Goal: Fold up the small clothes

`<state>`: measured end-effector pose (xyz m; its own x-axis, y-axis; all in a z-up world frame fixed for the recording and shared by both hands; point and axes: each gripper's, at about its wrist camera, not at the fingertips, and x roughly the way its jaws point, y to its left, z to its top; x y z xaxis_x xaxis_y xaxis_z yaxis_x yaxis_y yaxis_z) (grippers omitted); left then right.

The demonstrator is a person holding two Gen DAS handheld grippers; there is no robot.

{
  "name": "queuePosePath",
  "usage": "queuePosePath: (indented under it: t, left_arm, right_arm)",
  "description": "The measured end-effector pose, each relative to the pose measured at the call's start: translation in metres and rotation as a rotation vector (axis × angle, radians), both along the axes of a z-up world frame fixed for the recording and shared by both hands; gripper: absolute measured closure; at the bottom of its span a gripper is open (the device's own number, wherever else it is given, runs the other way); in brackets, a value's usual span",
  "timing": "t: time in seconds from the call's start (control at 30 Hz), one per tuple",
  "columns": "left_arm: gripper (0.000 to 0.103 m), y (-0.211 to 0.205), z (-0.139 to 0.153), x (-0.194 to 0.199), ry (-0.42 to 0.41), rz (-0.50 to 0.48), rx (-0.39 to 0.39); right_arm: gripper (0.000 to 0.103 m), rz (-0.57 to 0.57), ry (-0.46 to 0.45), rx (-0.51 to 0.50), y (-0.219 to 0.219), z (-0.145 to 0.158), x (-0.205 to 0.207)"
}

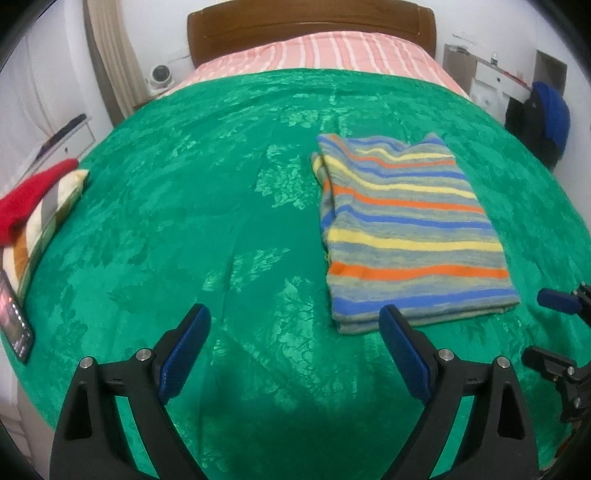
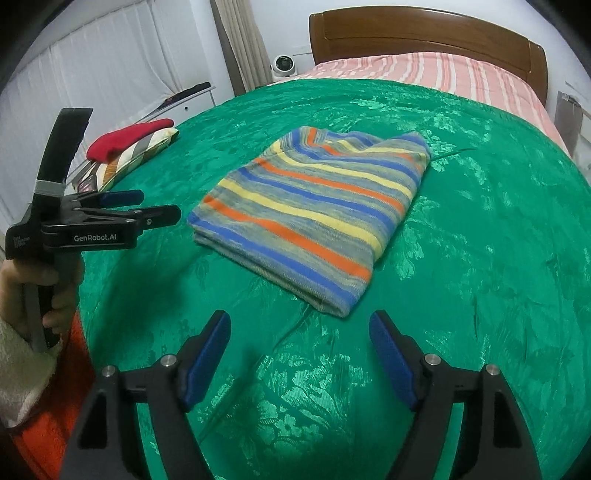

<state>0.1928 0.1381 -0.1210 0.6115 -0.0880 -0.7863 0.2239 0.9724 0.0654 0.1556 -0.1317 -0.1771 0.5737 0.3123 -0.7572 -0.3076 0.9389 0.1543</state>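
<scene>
A striped knit garment (image 1: 410,229), grey with blue, yellow and orange bands, lies folded into a rectangle on the green bedspread (image 1: 184,221). It also shows in the right wrist view (image 2: 314,218). My left gripper (image 1: 295,325) is open and empty, just short of the garment's near left corner. It shows from the side in the right wrist view (image 2: 159,206), held in a hand. My right gripper (image 2: 299,332) is open and empty, just short of the garment's near corner. Its fingers (image 1: 554,299) show at the right edge of the left wrist view.
A red cloth (image 2: 129,138) lies on a striped cushion (image 2: 144,151) at the bed's left edge. A phone (image 1: 14,325) lies near it. Pink striped bedding (image 1: 314,51) and a wooden headboard (image 1: 310,26) are at the far end. A blue and black item (image 1: 543,118) hangs at right.
</scene>
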Motion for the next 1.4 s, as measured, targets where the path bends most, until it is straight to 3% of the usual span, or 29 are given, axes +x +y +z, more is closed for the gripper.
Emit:
queuePosePath:
  t: [0.17,0.4,0.5,0.67,0.73,0.83,1.0,1.1,1.13,1.17,1.2,1.23,1.3,1.4]
  left_arm:
    - [0.009,0.004,-0.006,0.004,0.022,0.001,-0.028]
    - [0.005,0.034,-0.008,-0.011,0.008,0.005,-0.186]
    - [0.005,0.048,-0.006,-0.008,0.004,0.013,-0.241]
    - [0.003,0.066,0.008,0.036,0.034,0.012,-0.444]
    - [0.003,0.057,0.007,0.069,0.093,-0.032,-0.49]
    - [0.003,0.034,-0.008,0.115,0.169,-0.068,-0.481]
    - [0.003,0.001,-0.046,0.168,0.33,-0.099,-0.455]
    - [0.004,-0.018,-0.052,0.175,0.326,-0.127,-0.375]
    - [0.005,-0.023,-0.052,0.173,0.326,-0.133,-0.354]
    - [0.021,-0.031,-0.052,0.171,0.32,-0.144,-0.318]
    - [0.061,-0.04,-0.051,0.168,0.311,-0.173,-0.294]
    - [0.084,-0.046,-0.051,0.167,0.324,-0.206,-0.309]
    - [0.087,-0.055,-0.047,0.16,0.292,-0.197,-0.269]
    - [0.089,-0.057,-0.034,0.147,0.221,-0.191,-0.246]
  right_arm:
    - [0.026,-0.019,0.013,0.021,-0.006,-0.006,0.001]
    - [0.026,-0.079,-0.006,0.074,-0.025,-0.002,-0.016]
    - [0.021,-0.111,-0.013,0.072,-0.036,0.0,-0.026]
    - [0.02,-0.204,-0.013,0.119,-0.062,0.002,-0.017]
    - [0.02,-0.252,-0.02,0.176,-0.076,0.009,0.004]
    - [0.02,-0.287,-0.027,0.276,-0.09,0.016,0.04]
    - [0.023,-0.305,0.079,0.447,-0.096,-0.008,0.124]
    - [0.029,-0.314,0.185,0.551,-0.095,-0.04,0.166]
    - [0.036,-0.319,0.197,0.577,-0.094,-0.046,0.174]
    - [0.05,-0.328,0.191,0.597,-0.092,-0.05,0.181]
    - [0.058,-0.323,0.197,0.62,-0.087,-0.051,0.188]
    - [0.075,-0.31,0.219,0.621,-0.079,-0.053,0.194]
    - [0.079,-0.286,0.188,0.457,-0.054,-0.044,0.198]
    - [0.083,-0.236,0.044,0.094,-0.011,-0.017,0.187]
